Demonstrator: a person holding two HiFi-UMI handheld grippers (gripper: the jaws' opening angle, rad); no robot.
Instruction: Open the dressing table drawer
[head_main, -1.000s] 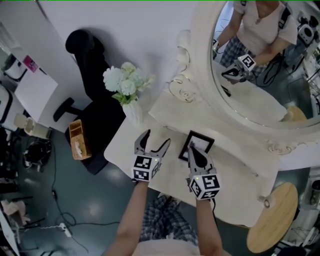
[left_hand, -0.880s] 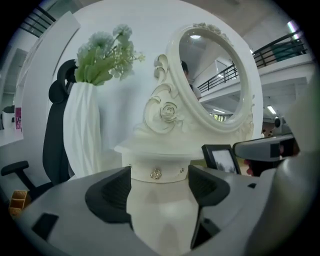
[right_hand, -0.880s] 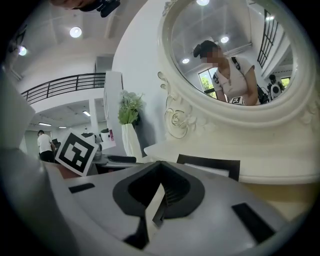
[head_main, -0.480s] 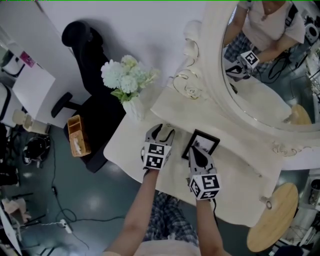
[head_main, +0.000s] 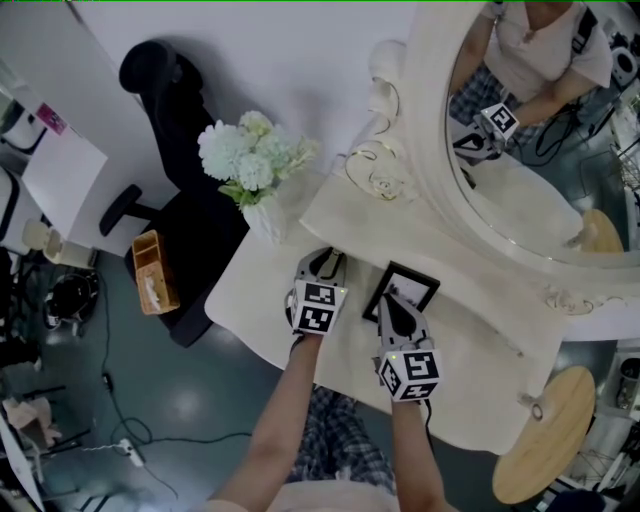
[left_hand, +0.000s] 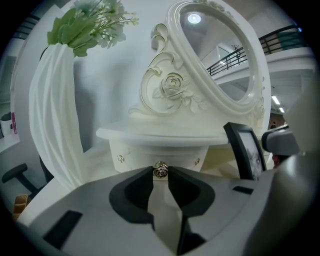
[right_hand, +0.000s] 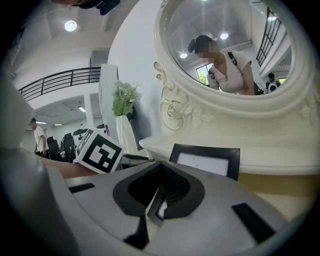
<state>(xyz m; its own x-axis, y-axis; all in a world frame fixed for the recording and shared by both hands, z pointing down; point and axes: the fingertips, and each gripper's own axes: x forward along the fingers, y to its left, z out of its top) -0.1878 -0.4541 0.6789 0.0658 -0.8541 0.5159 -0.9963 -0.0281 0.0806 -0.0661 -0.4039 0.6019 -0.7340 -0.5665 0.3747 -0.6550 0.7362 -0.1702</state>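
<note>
1. Shows, from the head, the whole cream desk (head_main: 245, 295) with the oval mirror (head_main: 530, 200) standing at its back.
2. Shows there the white vase (head_main: 265, 222) left of both claws, but nothing of the drawer's handle.
3. Reveals, only in the left gripper view, the curved drawer front (left_hand: 172, 156) under the raised shelf.
4. Catches, only in the right gripper view, a person's reflection in the mirror.
5. Places the right claw (head_main: 388, 300) just before the black picture frame (head_main: 403, 290), clenched and empty.
6. Places the left claw (head_main: 325, 258) at the drawer's middle, closing.
7. Puts the small gilt drawer knob (left_hand: 160, 171) between its tips, touched on both sides.
</note>
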